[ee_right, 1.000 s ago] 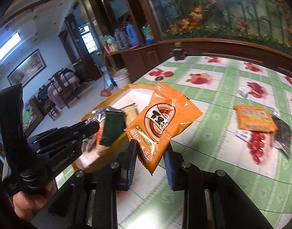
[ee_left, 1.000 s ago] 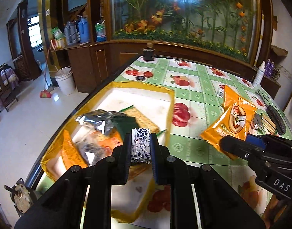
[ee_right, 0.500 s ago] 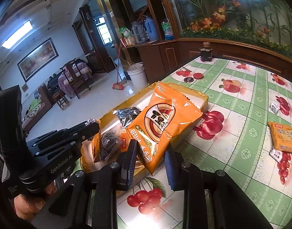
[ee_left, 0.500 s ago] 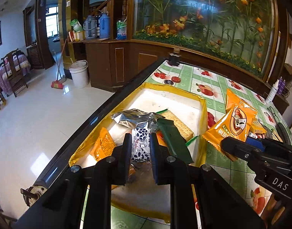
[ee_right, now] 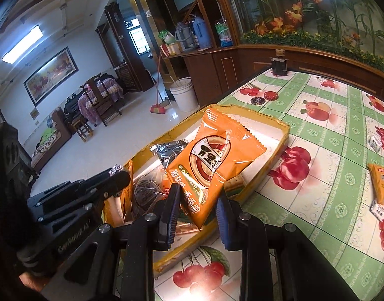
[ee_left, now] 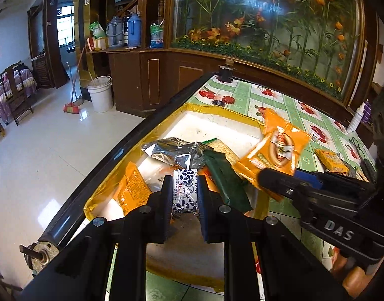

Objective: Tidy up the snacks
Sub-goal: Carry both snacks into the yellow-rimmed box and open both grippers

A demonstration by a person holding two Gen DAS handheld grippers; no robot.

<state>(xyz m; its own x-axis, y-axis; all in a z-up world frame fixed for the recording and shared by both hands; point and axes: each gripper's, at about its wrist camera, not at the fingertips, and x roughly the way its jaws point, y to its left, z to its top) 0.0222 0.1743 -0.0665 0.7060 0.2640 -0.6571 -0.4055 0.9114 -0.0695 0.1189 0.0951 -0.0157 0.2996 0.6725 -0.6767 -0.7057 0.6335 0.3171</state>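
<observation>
My left gripper [ee_left: 184, 195] is shut on a small white packet with dark blue leaf print [ee_left: 184, 192], held over the near end of a shallow yellow-rimmed box [ee_left: 217, 109]. My right gripper [ee_right: 198, 212] is shut on the lower corner of an orange snack bag [ee_right: 212, 165], hanging over the box's right side; the same orange bag [ee_left: 274, 150] shows in the left wrist view. Inside the box lie a silver foil pack [ee_left: 171, 151], a dark green wrapper [ee_left: 225, 180], an orange packet [ee_left: 132, 188] and crackers [ee_left: 223, 150].
The box [ee_right: 283, 128] sits at the left edge of a table with a green fruit-print cloth [ee_right: 330, 150]. More snacks lie to the right: an orange packet [ee_right: 381, 185] and small white packets [ee_right: 375, 143]. A dark jar [ee_right: 279, 64] stands at the far end. Beyond the table edge is open floor.
Both grippers have moved left across the table with their packets still held; the orange bag went from over the tablecloth to over the box, and the left packet shifted toward the box's near-left part.
</observation>
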